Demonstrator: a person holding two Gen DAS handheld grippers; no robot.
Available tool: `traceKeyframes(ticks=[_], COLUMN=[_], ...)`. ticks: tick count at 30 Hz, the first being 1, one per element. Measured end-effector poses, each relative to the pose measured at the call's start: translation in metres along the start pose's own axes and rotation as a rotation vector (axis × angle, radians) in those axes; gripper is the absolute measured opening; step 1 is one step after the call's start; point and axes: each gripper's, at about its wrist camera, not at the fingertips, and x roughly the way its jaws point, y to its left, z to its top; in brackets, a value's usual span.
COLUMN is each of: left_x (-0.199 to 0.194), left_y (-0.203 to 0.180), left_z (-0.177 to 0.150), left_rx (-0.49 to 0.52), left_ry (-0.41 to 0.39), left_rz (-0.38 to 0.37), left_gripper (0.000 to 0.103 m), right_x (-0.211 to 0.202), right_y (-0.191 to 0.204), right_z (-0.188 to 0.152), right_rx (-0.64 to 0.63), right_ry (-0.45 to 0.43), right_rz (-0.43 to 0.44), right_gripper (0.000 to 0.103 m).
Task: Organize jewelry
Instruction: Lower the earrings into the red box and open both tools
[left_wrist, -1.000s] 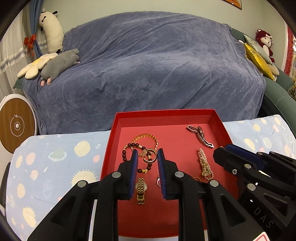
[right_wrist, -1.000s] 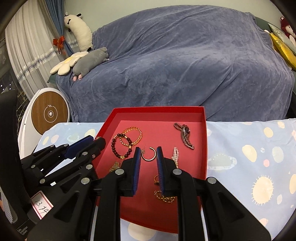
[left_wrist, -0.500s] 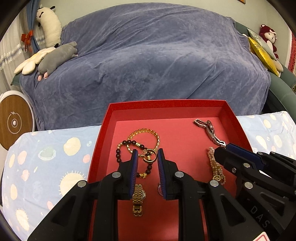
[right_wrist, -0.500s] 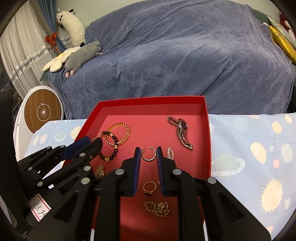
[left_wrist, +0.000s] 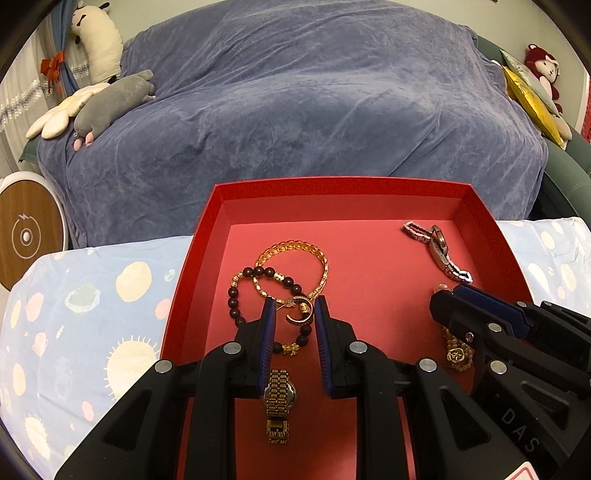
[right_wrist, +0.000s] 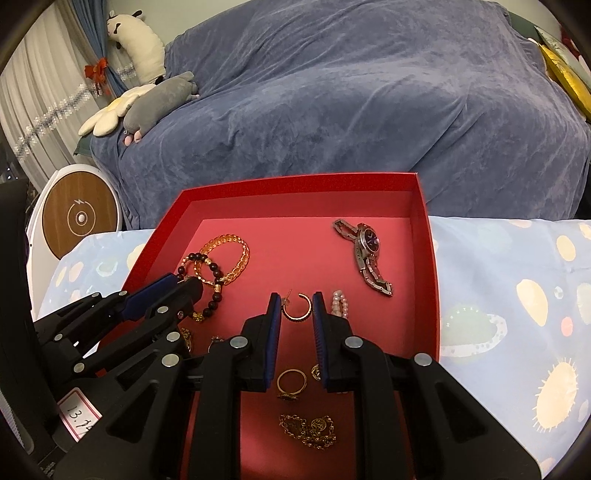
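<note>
A red tray (left_wrist: 221, 199) (right_wrist: 424, 221) holds jewelry. My left gripper (left_wrist: 294, 308) is open over a gold hoop earring (left_wrist: 298, 316), a dark bead bracelet (left_wrist: 236, 306) and a gold chain bracelet (left_wrist: 295, 247). A gold watch (left_wrist: 279, 400) lies under its jaws. My right gripper (right_wrist: 294, 302) is open just before a gold hoop earring (right_wrist: 297, 308); a gold ring (right_wrist: 291, 384) and a gold chain (right_wrist: 310, 430) lie below it. A silver watch (right_wrist: 365, 251) (left_wrist: 437, 251) lies at the tray's far right. A pearl bracelet (right_wrist: 340, 302) lies beside the right finger.
The tray sits on a pale blue cloth with sun and planet prints (left_wrist: 74, 314) (right_wrist: 517, 295). A sofa under a blue-grey cover (left_wrist: 295, 110) stands behind, with plush toys (left_wrist: 110, 96) on its left. A round white-and-wood device (left_wrist: 26, 236) stands at far left.
Both grippers have moved forward and lower over the tray, so the jewelry looks larger and nearer. Both stay open. No piece has moved.
</note>
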Motion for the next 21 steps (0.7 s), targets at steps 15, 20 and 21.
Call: traceKeyframes(ticks=[15,20,21], left_x=[0.002,-0.009,-0.014], left_y=[0.002,0.004,0.005], left_z=[-0.007,-0.01,-0.01], left_rx=[-0.02,-0.033,-0.038], left_ry=[0.024,0.02,0.016], left_rz=[0.016,0.017,0.017], left_gripper=[0.033,0.033,0.034], right_x=[0.002,-0.012,-0.016], right_y=[0.002,0.005,0.006], right_z=[-0.001,-0.005,-0.006], right_rx=[0.006,0.004,0.006], right_ry=[0.018,0.005,-0.001], right_rz=[-0.005,-0.019,-0.025], right_gripper=[0.02,0.025,0.027])
